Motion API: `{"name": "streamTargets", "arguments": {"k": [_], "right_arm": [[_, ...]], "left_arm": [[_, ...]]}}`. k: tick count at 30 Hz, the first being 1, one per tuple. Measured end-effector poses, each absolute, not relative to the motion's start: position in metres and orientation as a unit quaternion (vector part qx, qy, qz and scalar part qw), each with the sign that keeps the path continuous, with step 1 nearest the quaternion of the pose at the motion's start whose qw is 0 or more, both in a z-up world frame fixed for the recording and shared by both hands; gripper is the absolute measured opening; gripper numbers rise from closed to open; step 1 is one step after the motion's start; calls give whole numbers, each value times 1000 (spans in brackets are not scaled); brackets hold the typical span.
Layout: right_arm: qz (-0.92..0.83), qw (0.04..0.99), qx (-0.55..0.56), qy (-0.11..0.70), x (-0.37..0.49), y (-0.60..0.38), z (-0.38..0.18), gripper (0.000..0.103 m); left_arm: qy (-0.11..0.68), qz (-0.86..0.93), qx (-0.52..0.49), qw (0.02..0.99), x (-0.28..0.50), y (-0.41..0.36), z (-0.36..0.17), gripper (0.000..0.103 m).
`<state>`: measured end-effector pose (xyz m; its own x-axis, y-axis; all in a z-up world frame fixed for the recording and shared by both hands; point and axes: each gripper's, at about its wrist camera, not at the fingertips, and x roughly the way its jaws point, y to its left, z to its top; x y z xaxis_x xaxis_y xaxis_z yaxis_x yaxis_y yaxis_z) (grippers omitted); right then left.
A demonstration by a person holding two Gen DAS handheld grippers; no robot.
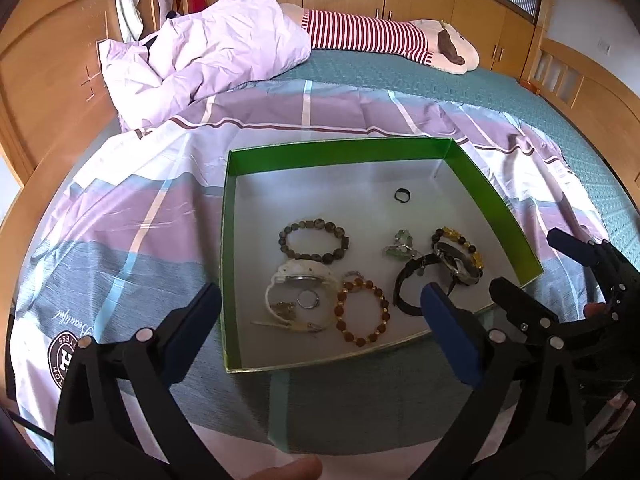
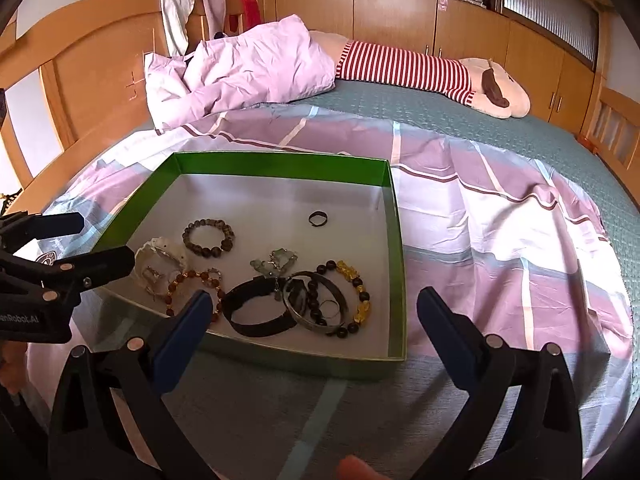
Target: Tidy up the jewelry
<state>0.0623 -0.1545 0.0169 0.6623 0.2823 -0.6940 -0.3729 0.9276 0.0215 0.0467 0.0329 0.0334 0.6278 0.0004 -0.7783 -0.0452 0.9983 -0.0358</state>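
A green box (image 1: 336, 148) (image 2: 396, 240) with a silver floor lies on the bed and holds jewelry: a dark bead bracelet (image 1: 314, 240) (image 2: 209, 237), an amber bead bracelet (image 1: 362, 312) (image 2: 176, 280), a white watch (image 1: 298, 280) (image 2: 160, 256), a black band (image 1: 408, 284) (image 2: 256, 308), a yellow-and-black bead bracelet (image 1: 460, 240) (image 2: 356, 288), a metal bangle (image 2: 316, 300), a green pendant (image 1: 400, 244) (image 2: 276, 264) and a small black ring (image 1: 401, 195) (image 2: 318, 219). My left gripper (image 1: 320, 332) is open and empty, just short of the box's near edge. My right gripper (image 2: 314, 328) is open and empty over the box's near right corner.
The box rests on a pink, white and grey checked sheet (image 1: 140, 216) (image 2: 500, 240) over a green bedspread (image 1: 520, 92). A crumpled pink quilt (image 1: 208, 56) and a striped plush toy (image 1: 380, 36) lie at the far side. Wooden bed boards and cabinets surround the bed.
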Motion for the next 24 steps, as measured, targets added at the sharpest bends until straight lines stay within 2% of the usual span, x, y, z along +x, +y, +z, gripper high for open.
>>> {"name": "streamTargets", "arguments": {"k": [24], "right_arm": [[175,909,-63,374,63,-156,17,100]], "left_arm": [[444,10,-21,896,49,29,25,99]]}}
